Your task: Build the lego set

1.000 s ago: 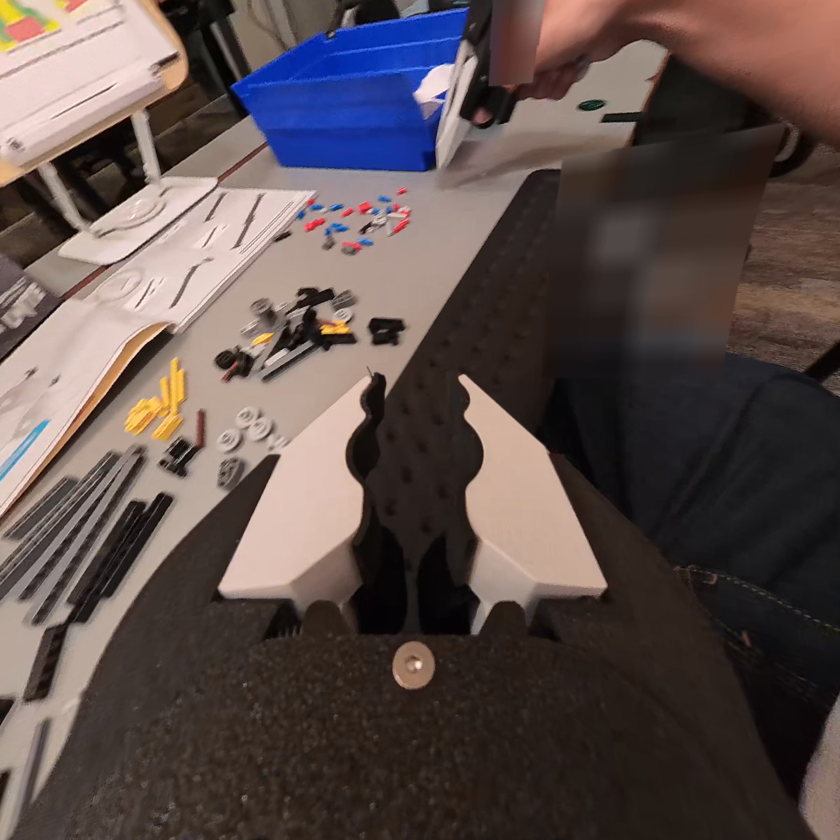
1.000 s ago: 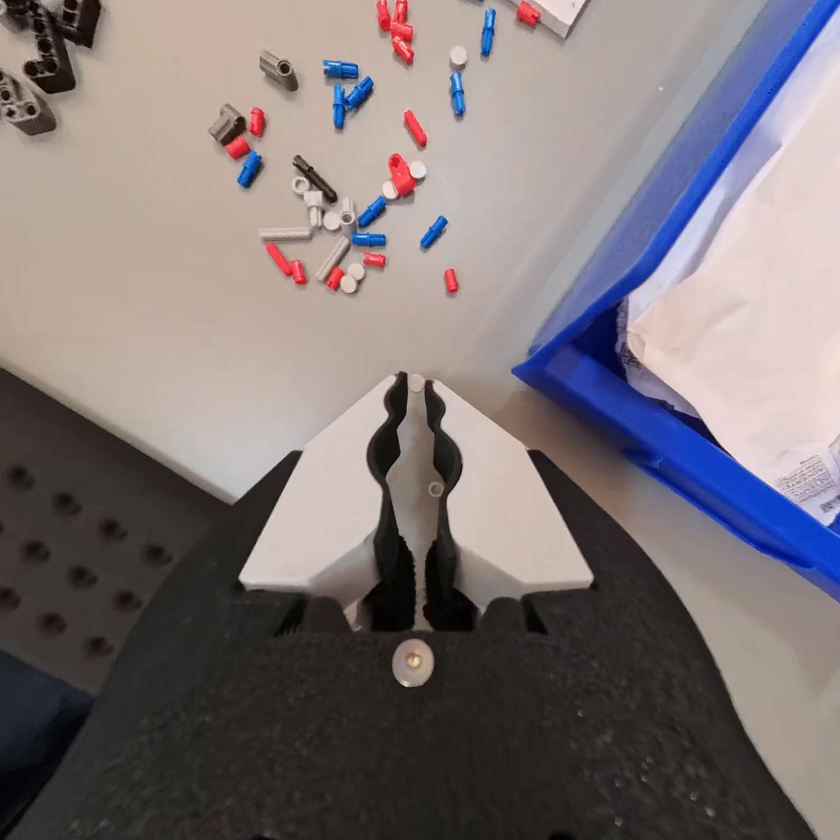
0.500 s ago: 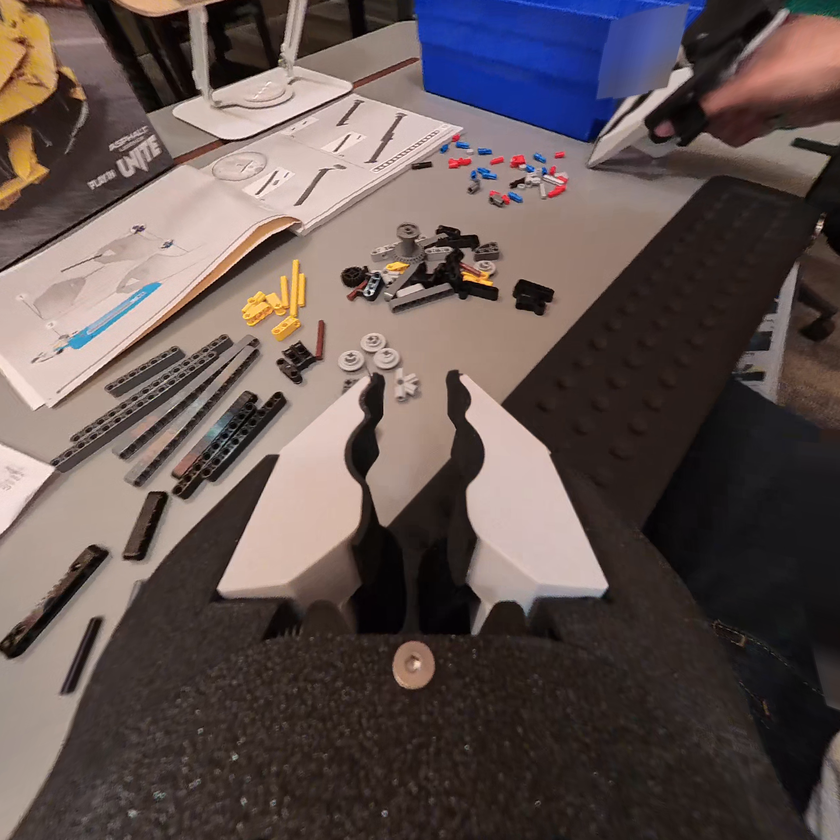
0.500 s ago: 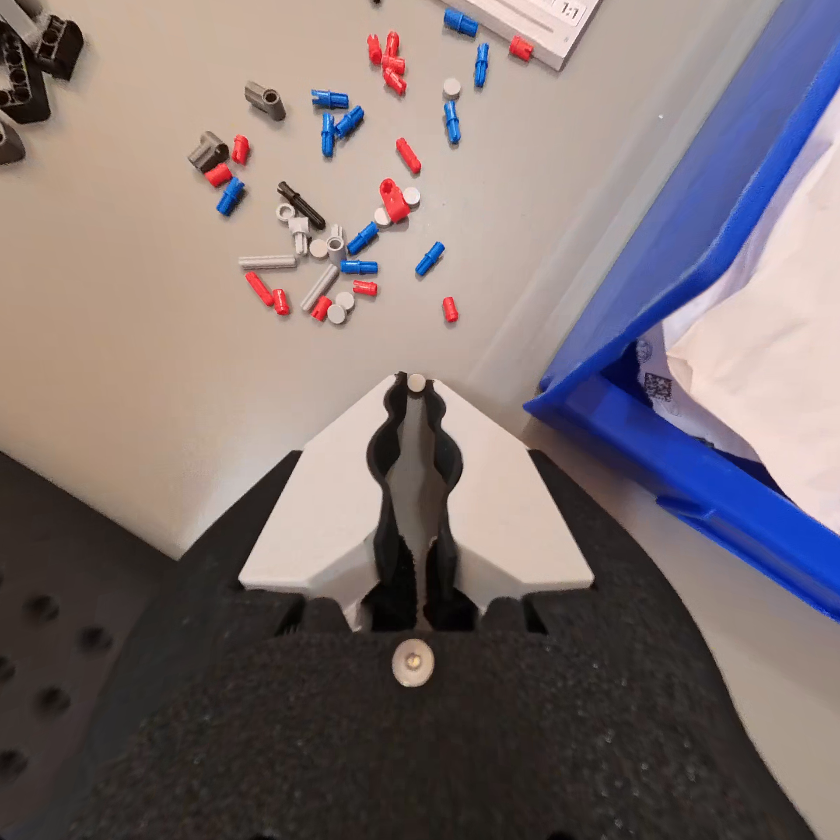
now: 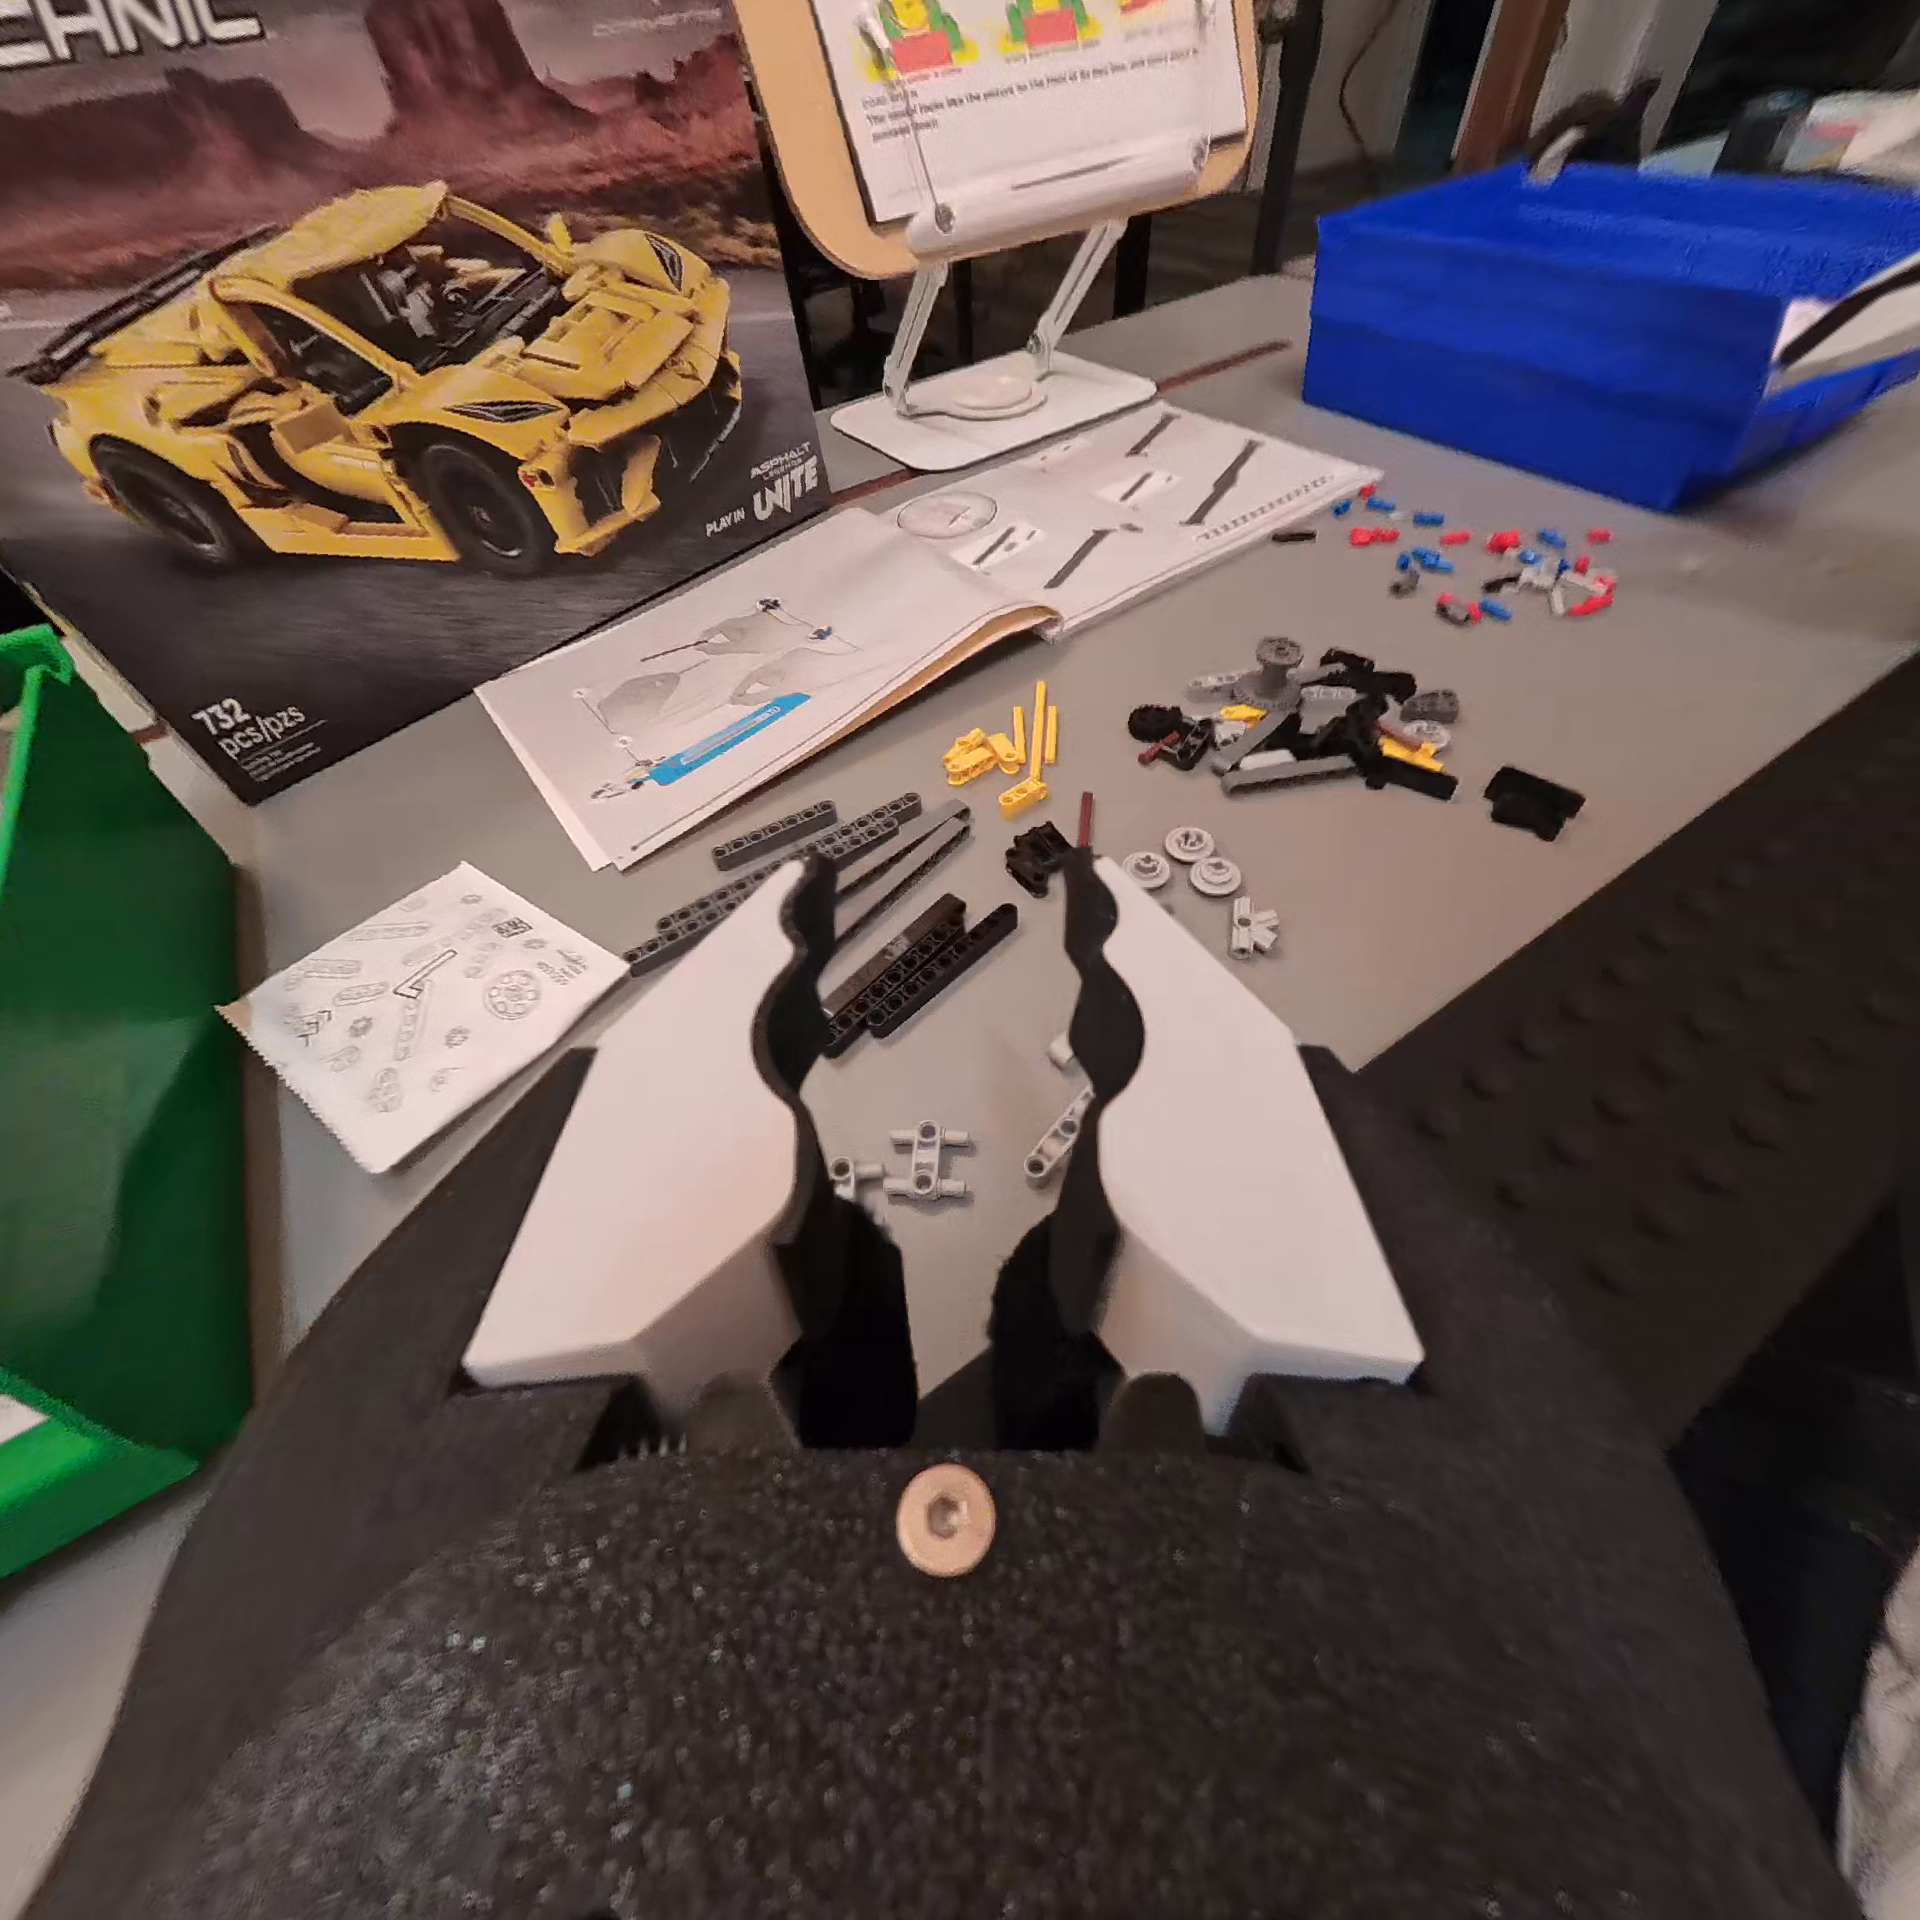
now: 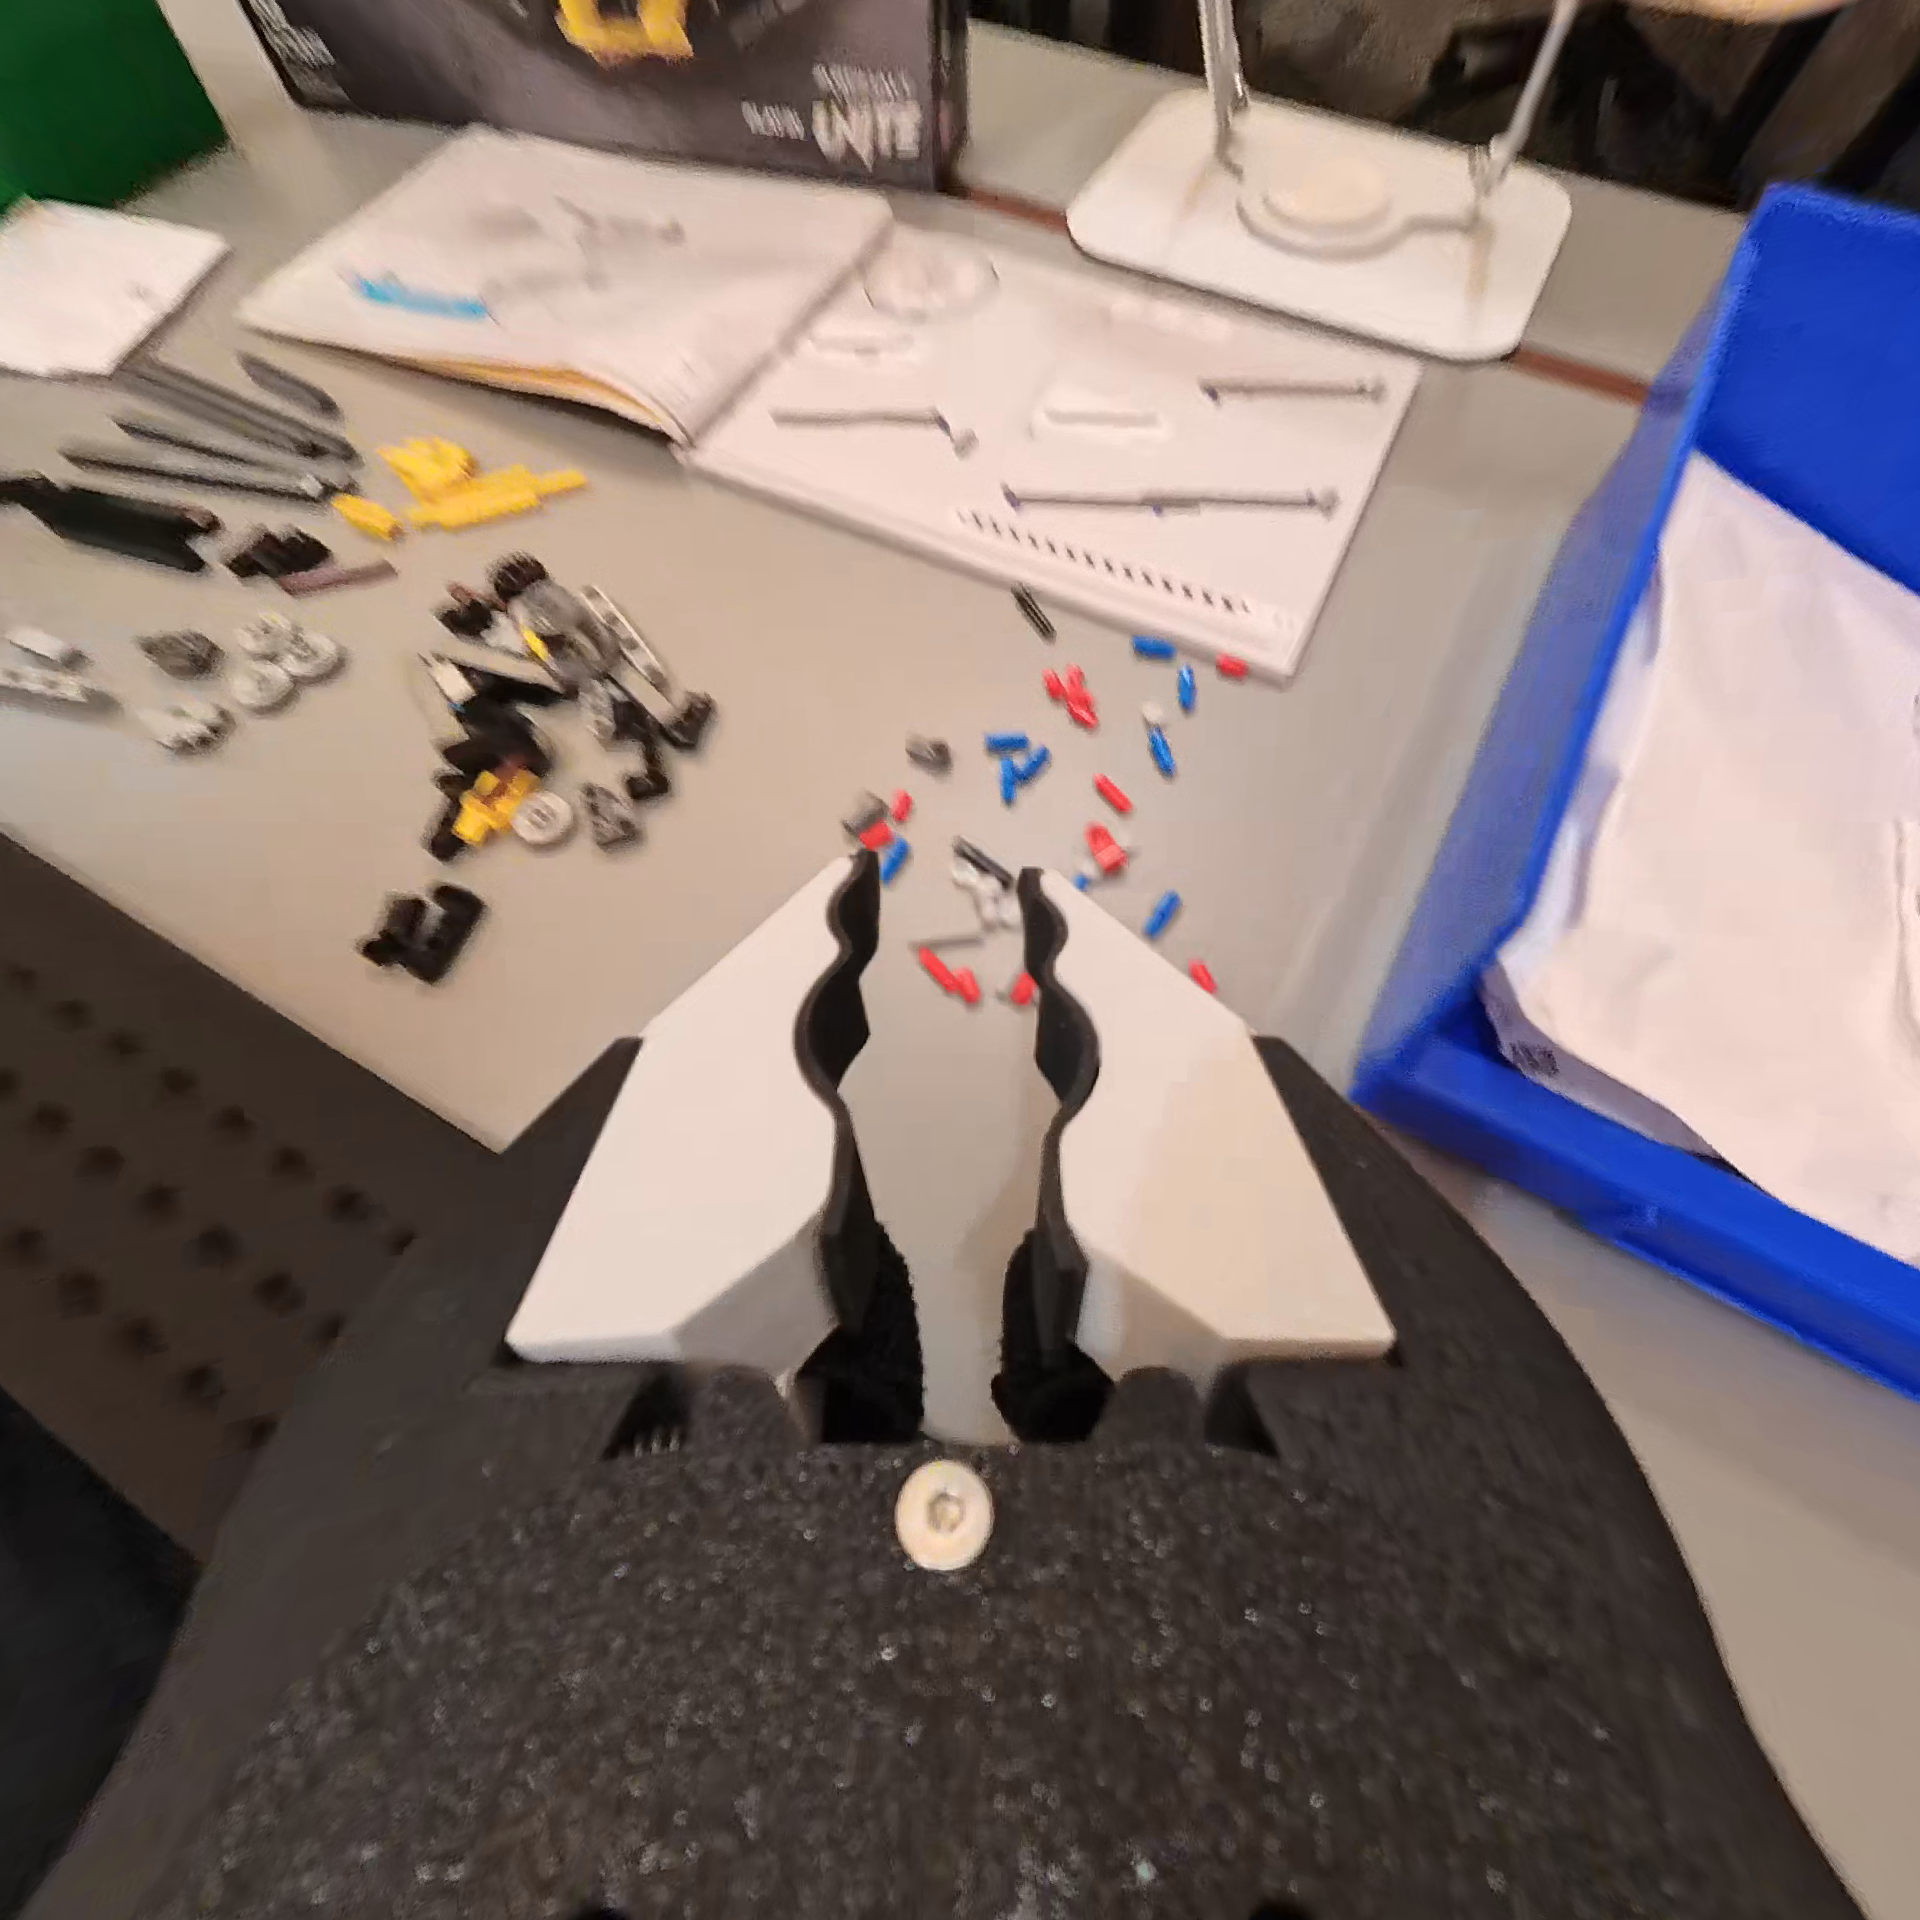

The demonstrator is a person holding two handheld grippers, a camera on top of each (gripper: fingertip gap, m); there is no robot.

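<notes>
Since a second ago my left tool (image 5: pixel 940 883) has swung off the black perforated mat (image 5: pixel 1662 1039) and now hangs over the parts, while my right tool (image 6: pixel 940 878) has let go of the small grey pin it held and tipped up from the pin scatter.

Left wrist view: my left tool is spread wide and holds nothing. I take the instruction booklet (image 5: pixel 831 644) as landmark. Just in front of it lie the black and grey Technic beams (image 5: pixel 883 935) and the yellow pieces (image 5: pixel 1003 743); to its right sits the mixed pile of gears and connectors (image 5: pixel 1299 717); nearest me, between my fingers, a light grey cross connector (image 5: pixel 928 1162). Nothing is joined yet, so I judge this the picking stage. My next move calls for lowering onto one small piece and closing squarely.

The grey surface (image 5: pixel 1351 935) also bears the set's box (image 5: pixel 364 416) behind the booklet, a document stand (image 5: pixel 997 395), a blue bin (image 5: pixel 1558 343) and a green bag (image 5: pixel 104 1039).

Right wrist view, blurred: my right tool is parted and empty above the red and blue pins (image 6: pixel 1081 769), just in front of the booklet's right page (image 6: pixel 1039 436). The blue bin (image 6: pixel 1558 1174) holds white paper bags (image 6: pixel 1745 883).
</notes>
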